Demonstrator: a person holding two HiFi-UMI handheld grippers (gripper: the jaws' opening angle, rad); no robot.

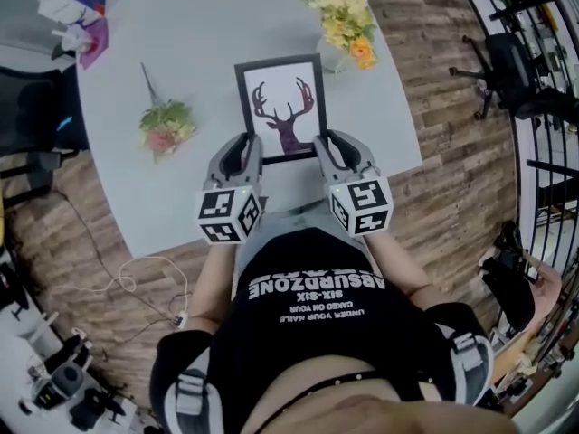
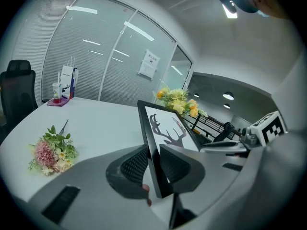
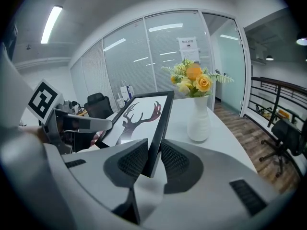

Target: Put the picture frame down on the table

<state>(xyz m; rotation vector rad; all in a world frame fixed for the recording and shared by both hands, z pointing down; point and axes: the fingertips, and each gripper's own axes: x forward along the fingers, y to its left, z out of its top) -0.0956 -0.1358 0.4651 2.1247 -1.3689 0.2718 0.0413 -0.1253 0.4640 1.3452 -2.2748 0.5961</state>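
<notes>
The left gripper [image 1: 244, 147] and right gripper [image 1: 332, 146] are each clamping a lower corner of the picture frame [image 1: 280, 98], mid-picture over the table [image 1: 181, 52].

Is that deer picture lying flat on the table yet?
Not yet: the picture frame is tilted, clamped by the left gripper and right gripper.

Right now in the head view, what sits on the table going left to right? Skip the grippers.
purple mat → pink bouquet → picture frame → vase of yellow flowers
</notes>
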